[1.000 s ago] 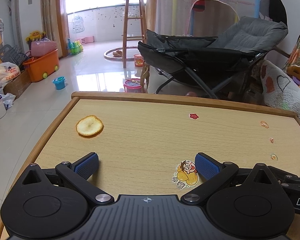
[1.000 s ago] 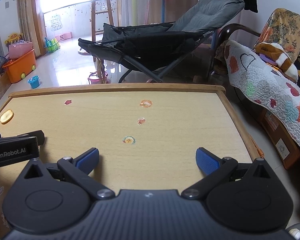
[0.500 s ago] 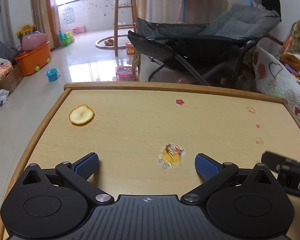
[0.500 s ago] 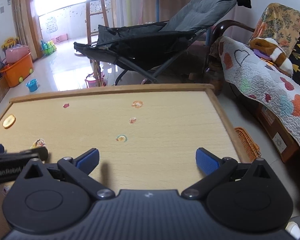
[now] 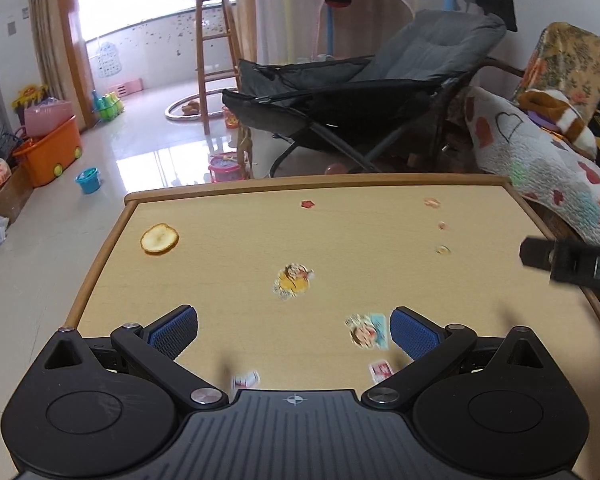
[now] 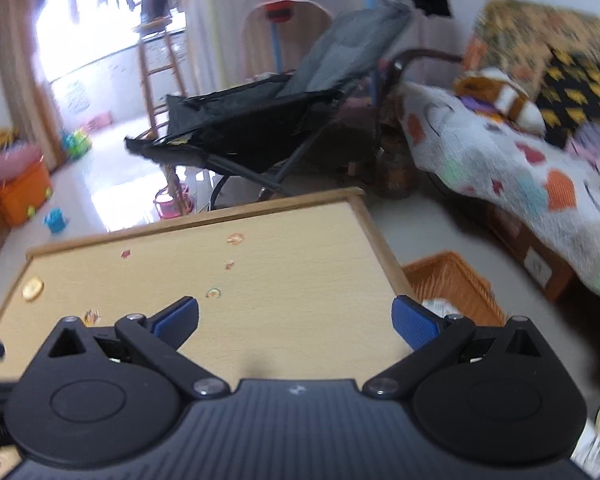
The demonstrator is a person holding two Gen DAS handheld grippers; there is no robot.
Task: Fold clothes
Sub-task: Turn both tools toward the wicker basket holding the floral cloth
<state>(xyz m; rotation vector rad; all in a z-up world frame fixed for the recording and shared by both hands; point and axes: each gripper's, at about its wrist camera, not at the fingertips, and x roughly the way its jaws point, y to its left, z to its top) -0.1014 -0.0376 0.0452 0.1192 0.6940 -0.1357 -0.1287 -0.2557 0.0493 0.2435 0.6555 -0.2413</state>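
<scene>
Grippers are hovering over a wooden table (image 5: 340, 240), both with blue pads spread wide and gripping nothing: the left gripper (image 5: 294, 330) above the stickers (image 5: 294, 282), the right gripper (image 6: 296, 320) near the table's right edge. No garment is showing on the tabletop. At two o'clock of the right gripper, an orange wicker basket (image 6: 454, 284) is sitting on the floor; whether its pale contents are clothes is unclear. Farther off, a grey recliner (image 5: 380, 92) is standing at twelve o'clock.

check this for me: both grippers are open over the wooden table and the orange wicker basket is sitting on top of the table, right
Not quite. The orange wicker basket sits on the floor beside the wooden table, as the right wrist view shows. Both the left gripper and right gripper are open over it.
</scene>
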